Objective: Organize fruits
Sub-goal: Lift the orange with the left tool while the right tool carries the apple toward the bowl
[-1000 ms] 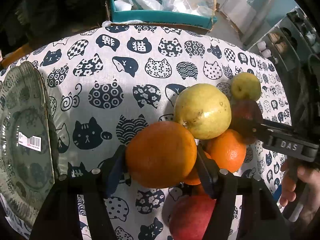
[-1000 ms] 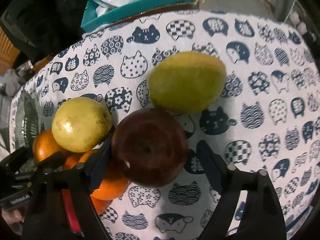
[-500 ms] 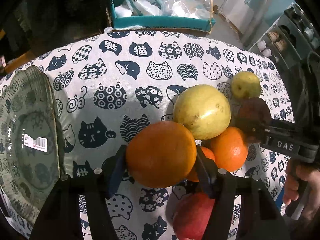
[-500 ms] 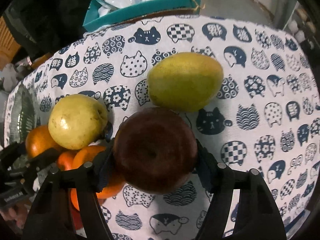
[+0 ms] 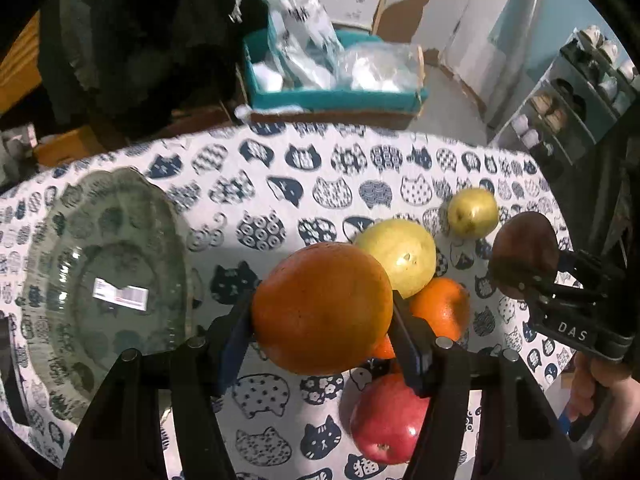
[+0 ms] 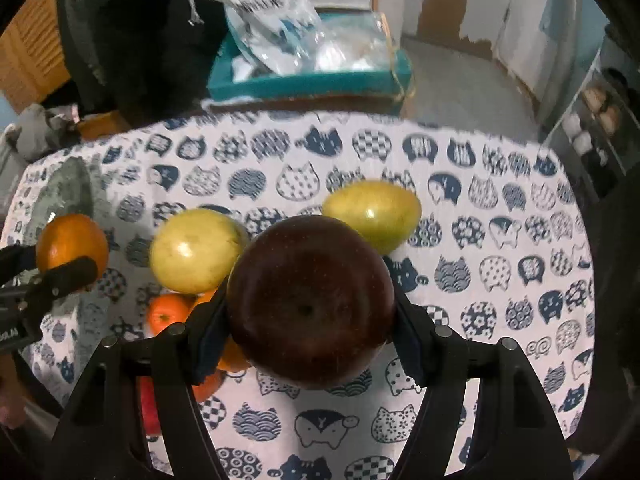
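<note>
Lettering on my rig and plate

I am reading "DAS" in white on the right gripper [image 5: 524, 276] body; the barcode sticker [image 5: 120, 294] on the glass plate [image 5: 52, 240] is staying illegible.

Table: round-edged top under white cloth w/ navy cat-face print [image 5: 340, 168], lit bright from above.
Behind table: teal box [image 5: 332, 98] stuffed w/ clear plastic bags [image 6: 276, 20]; dark garment [image 5: 140, 40] hangs at left.
Left edge: orange-brown wood slats [image 6: 28, 52], poss. a cabinet door, view blurred.
Floor: grey, bare [image 6: 460, 84].
Walls: white panels w/ patches of brown where the paint has peeled [image 6: 452, 8]; pale blue wall section at right [image 5: 560, 16].
Right side: shelf rack w/ shoes [image 5: 568, 100].
</note>
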`<control>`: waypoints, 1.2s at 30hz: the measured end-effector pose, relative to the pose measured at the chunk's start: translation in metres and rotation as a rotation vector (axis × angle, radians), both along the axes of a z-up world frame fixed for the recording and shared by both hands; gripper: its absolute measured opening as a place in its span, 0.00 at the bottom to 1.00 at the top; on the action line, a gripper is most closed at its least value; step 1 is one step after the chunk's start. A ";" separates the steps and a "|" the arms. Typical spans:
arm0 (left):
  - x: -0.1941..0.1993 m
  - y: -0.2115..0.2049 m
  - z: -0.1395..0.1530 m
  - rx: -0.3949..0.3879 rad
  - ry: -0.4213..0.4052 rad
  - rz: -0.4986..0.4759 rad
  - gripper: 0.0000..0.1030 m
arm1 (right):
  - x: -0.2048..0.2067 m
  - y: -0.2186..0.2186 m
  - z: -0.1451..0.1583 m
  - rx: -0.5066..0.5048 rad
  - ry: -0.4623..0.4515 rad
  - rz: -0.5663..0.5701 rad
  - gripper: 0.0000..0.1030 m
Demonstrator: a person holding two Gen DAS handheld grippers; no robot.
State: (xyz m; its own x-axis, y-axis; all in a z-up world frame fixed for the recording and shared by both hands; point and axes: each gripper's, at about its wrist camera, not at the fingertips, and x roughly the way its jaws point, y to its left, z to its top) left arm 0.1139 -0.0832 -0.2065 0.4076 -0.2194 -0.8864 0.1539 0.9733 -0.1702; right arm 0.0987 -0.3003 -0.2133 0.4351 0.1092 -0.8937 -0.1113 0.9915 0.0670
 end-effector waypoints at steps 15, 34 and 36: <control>-0.029 0.037 0.067 0.001 -0.147 0.065 0.63 | -0.019 0.025 0.068 -0.013 -0.170 0.061 0.69; -0.059 0.084 0.127 0.041 -0.302 0.150 0.63 | -0.036 0.058 0.130 0.051 -0.293 0.146 0.69; -0.062 0.092 0.129 0.043 -0.307 0.168 0.63 | -0.036 0.066 0.135 0.053 -0.303 0.161 0.69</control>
